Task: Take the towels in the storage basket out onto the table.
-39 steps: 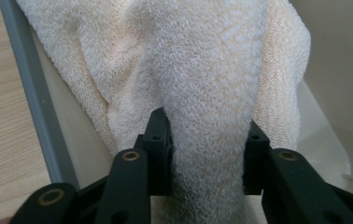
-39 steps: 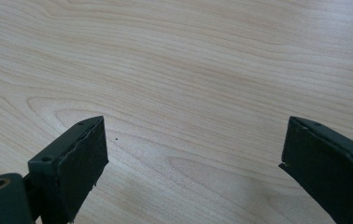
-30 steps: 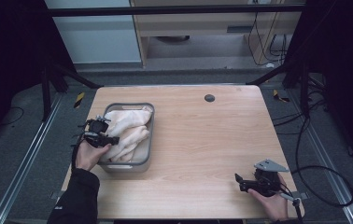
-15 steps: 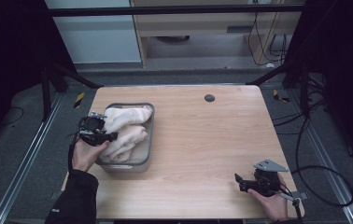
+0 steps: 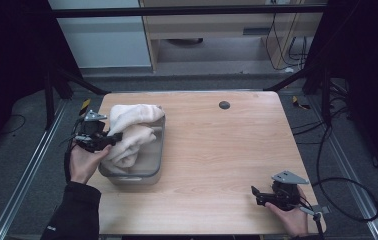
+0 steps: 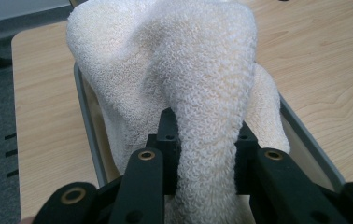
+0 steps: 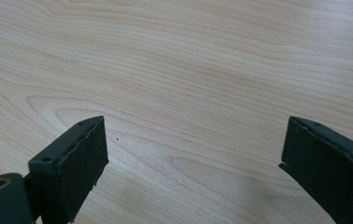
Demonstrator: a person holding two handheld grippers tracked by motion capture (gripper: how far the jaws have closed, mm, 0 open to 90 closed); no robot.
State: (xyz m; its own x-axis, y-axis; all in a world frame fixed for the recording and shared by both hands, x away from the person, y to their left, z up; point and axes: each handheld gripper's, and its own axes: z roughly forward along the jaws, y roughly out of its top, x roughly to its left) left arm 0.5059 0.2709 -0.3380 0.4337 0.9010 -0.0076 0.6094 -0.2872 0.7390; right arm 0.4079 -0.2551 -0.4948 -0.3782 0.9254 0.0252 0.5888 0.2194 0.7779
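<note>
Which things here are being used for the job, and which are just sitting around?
In use:
- left gripper, shut on the white towel
- grey tub holding the towel

Just there:
- right gripper, open above bare table
- small black disc on the table's far side

Light wood table (image 5: 237,150) with a small black disc (image 5: 224,105) near its far edge. Grey floor (image 5: 22,165), black frame bars (image 5: 187,11), cables (image 5: 337,165) at right, pale cabinet (image 5: 102,40) behind.
</note>
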